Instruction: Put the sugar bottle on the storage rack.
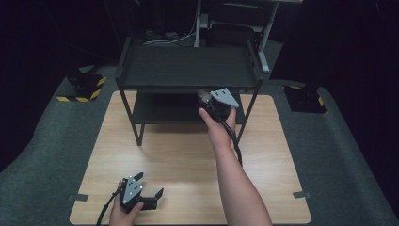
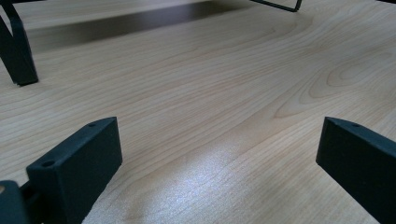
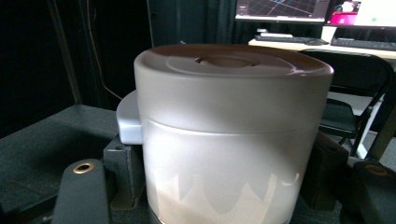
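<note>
- A wooden desk (image 1: 188, 160) seen from above, with a black two-tier shelf (image 1: 188, 66) standing at its far end.
- The right hand-held gripper (image 1: 217, 101) is held up at the shelf's front edge, level with the top tier.
- In the right gripper view, a pale lidded jar (image 3: 231, 135) sits between the two black jaws, which are clamped on its sides. The lid (image 3: 233, 84) is on.
- Behind the jar lies the dark top tier; whether the jar's base touches it is hidden.
- The left hand-held gripper (image 1: 143, 190) rests low at the near left of the desk, its jaws spread wide with nothing between them.
- In the left gripper view, bare wood grain lies ahead, with a shelf leg (image 2: 16, 51) at the far left.
- Step in hand, as a judgement: carrying the jar at the top tier, most likely to set it there.
- Next move would call for reaching forward over the raised rim, lowering the jar upright onto the tier, then spreading the jaws.
</note>
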`<state>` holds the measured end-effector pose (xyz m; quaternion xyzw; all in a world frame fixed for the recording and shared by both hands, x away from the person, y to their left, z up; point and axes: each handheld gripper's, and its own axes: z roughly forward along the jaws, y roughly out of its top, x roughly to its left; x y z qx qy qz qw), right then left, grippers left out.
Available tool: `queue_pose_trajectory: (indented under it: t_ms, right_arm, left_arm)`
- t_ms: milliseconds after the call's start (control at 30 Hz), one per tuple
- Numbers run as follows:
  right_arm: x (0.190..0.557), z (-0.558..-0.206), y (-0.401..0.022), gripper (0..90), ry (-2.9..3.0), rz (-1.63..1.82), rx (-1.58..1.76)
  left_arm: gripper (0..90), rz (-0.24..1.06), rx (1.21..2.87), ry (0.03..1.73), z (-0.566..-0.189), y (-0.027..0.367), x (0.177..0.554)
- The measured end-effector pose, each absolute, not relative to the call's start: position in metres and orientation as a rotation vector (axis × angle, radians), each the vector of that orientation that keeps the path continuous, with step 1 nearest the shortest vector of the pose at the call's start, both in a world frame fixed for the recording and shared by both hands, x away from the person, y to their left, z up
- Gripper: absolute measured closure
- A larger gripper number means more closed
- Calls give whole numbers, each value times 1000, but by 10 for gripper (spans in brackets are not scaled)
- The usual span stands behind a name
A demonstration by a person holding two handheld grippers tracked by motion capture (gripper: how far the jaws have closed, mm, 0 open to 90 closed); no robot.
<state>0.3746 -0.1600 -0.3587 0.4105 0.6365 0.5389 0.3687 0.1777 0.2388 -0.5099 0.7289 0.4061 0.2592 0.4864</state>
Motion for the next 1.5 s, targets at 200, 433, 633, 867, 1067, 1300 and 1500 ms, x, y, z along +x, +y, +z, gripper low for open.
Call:
queue_pose_trajectory:
  t_ms: [200,433,633,867,1067,1300,1500]
  right_arm:
    - [372,-362,-158,311,1615,1385,1057]
    - [369,-361,-162,237,1636,1379,1042]
    - [360,-365,-163,35,1626,1372,1022]
    - [349,-368,-175,4,1616,1402,996]
    - [336,-374,-191,3,1625,1445,965]
    - [313,-388,-210,3,1634,1462,917]
    - [294,-402,-226,3,1646,1472,884]
  left_arm:
    - [4,630,1774,989,-510,239,178]
    - [4,629,1774,989,-510,239,178]
    - [4,634,1780,984,-509,238,178]
    - [4,634,1779,983,-510,238,178]
    - [4,634,1782,978,-510,238,178]
    - [4,636,1780,979,-510,238,177]
    - [4,641,1783,976,-510,237,177]
